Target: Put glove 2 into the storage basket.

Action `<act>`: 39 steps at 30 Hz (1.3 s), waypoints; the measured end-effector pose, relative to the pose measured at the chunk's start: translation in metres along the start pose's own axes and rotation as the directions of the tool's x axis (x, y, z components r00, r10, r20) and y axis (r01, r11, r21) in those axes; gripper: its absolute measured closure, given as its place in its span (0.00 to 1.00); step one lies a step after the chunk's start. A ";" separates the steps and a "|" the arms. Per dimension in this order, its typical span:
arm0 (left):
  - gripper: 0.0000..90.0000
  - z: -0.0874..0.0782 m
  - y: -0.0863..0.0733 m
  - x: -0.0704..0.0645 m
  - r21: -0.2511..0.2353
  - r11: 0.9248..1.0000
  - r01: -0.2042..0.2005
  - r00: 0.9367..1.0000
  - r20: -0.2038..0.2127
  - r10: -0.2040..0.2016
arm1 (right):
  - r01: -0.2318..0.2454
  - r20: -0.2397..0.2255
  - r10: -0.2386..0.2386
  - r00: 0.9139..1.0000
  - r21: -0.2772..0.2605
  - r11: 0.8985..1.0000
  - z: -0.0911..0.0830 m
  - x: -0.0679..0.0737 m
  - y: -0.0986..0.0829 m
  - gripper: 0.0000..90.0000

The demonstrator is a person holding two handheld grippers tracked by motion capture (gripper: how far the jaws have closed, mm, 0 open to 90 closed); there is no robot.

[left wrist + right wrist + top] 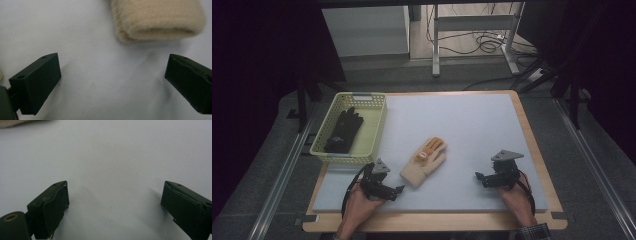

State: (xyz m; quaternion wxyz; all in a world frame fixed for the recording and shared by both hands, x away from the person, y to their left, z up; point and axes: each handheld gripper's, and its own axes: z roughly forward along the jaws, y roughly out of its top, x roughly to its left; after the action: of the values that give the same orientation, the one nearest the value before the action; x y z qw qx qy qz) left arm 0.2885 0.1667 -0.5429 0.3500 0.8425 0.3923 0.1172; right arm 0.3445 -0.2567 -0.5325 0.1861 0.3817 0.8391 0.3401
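Observation:
A cream knitted glove with orange finger stripes lies flat on the pale grey mat, cuff toward the front left. My left gripper rests low on the mat just left of the cuff, jaws wide apart and empty; its own view has the woolly cuff a short way ahead of the jaws. My right gripper sits on the mat to the glove's right, well clear of it, open with bare mat between its jaws. A black glove lies inside the pale yellow basket.
The basket stands at the mat's far left. A wooden table rim frames the mat. Behind the table are metal table legs and loose cables on the floor. Metal rails run along both sides.

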 end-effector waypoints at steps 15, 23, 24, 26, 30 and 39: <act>0.00 0.002 0.051 -0.014 0.012 0.999 -0.030 0.998 0.051 0.029 | 0.002 0.003 -0.002 1.000 -0.002 1.000 0.000 0.001 0.000 0.08; 0.00 0.034 0.088 -0.022 0.068 0.996 -0.058 0.997 0.046 0.055 | 0.007 0.009 -0.007 1.000 -0.005 1.000 0.000 0.001 0.000 0.08; 0.00 0.043 0.094 -0.024 0.084 0.995 -0.053 0.998 0.043 0.050 | 0.008 0.009 -0.008 1.000 -0.006 1.000 -0.001 0.002 0.000 0.08; 0.00 0.053 0.097 -0.025 0.107 0.993 -0.056 0.998 0.038 0.052 | 0.009 0.009 -0.009 1.000 -0.005 1.000 -0.001 0.002 -0.001 0.08; 0.00 0.070 0.101 -0.028 0.147 0.986 -0.072 0.997 0.019 0.070 | 0.007 0.009 -0.007 1.000 -0.006 1.000 -0.001 0.002 -0.001 0.08; 0.28 0.073 0.102 -0.031 0.168 0.983 -0.078 0.997 0.014 0.077 | 0.009 0.008 -0.009 1.000 -0.006 1.000 0.000 0.001 -0.001 0.08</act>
State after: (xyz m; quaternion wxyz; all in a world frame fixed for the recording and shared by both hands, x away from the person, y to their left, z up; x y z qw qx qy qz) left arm 0.3616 0.0613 -0.5241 0.2742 0.8841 0.3665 0.0940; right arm 0.3432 -0.2562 -0.5327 0.1922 0.3788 0.8390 0.3401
